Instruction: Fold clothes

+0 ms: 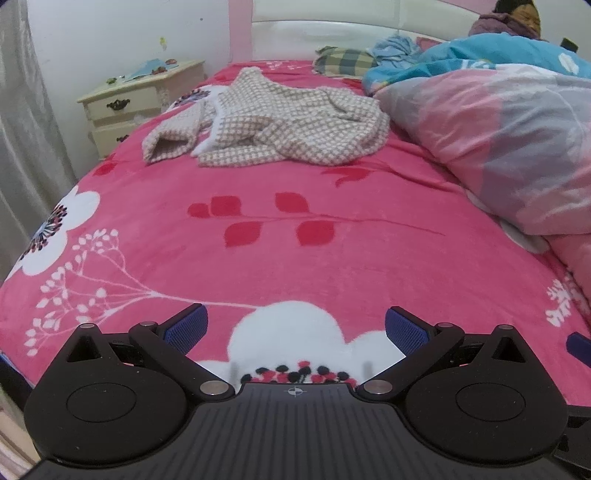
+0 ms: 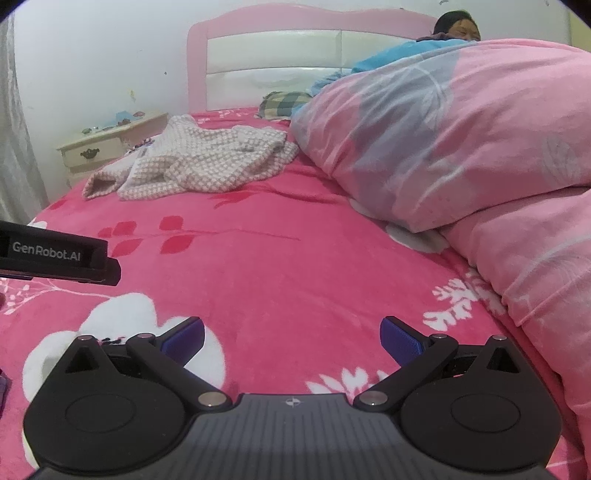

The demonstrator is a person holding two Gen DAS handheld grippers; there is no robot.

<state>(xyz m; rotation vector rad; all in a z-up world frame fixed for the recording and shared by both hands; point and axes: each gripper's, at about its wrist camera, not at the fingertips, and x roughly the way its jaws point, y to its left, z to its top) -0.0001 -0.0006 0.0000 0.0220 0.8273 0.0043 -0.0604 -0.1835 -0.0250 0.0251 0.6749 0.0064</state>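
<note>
Cream nightstand (image 1: pixel 142 101) beside pink-framed bed (image 2: pixel 295 33), white wall (image 1: pixel 110 29).

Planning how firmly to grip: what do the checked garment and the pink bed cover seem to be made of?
Checked garment: looks like a thick woven or knitted fabric, matte, with a fine beige-and-white houndstooth; it lies in soft bulky folds.
Pink bed cover: apparently plush fleece, with a fuzzy nap and blurred edges on its printed flowers.

Both wrist views face the headboard (image 1: pixel 325 33), low over the bedspread (image 2: pixel 295 266).

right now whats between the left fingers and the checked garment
Only bare pink blanket lies between the left gripper and the checked garment, shown in both wrist views.
</note>
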